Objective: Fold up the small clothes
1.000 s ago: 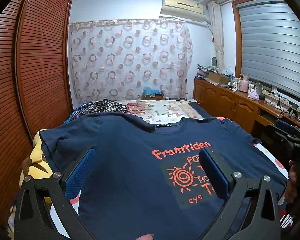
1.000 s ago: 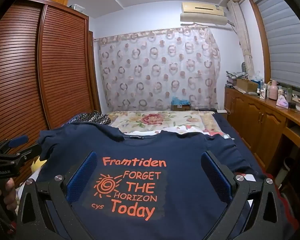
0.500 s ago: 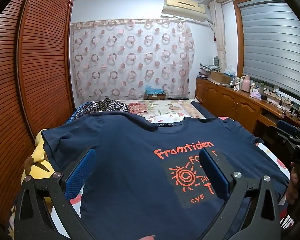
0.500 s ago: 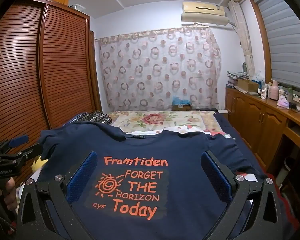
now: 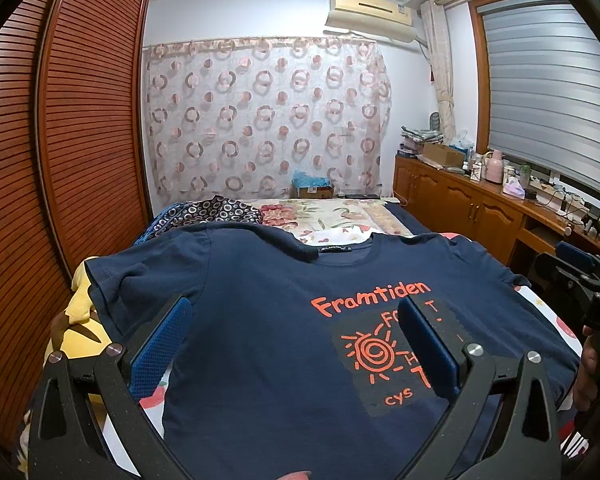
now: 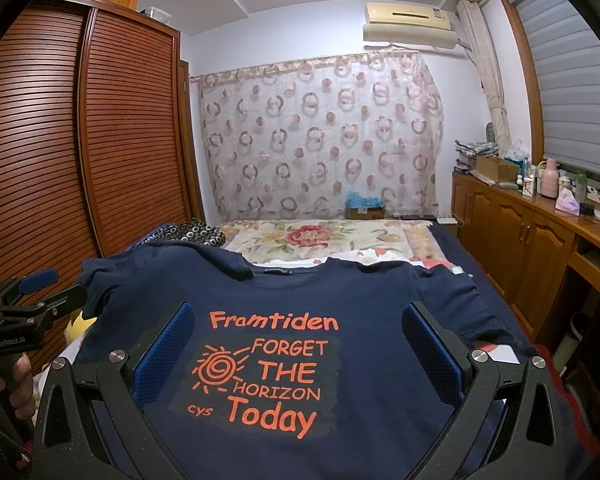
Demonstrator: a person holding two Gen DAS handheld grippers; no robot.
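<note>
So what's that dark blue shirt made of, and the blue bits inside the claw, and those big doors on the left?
The shirt looks like soft matte cotton knit: it drapes and creases. The claw pads seem to be rubber or foam with a dimpled grip texture. The doors look like reddish varnished wood with slats, though it could be veneer.

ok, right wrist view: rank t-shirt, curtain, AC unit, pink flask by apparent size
1. t-shirt, though nearness to the camera inflates it
2. curtain
3. AC unit
4. pink flask
</note>
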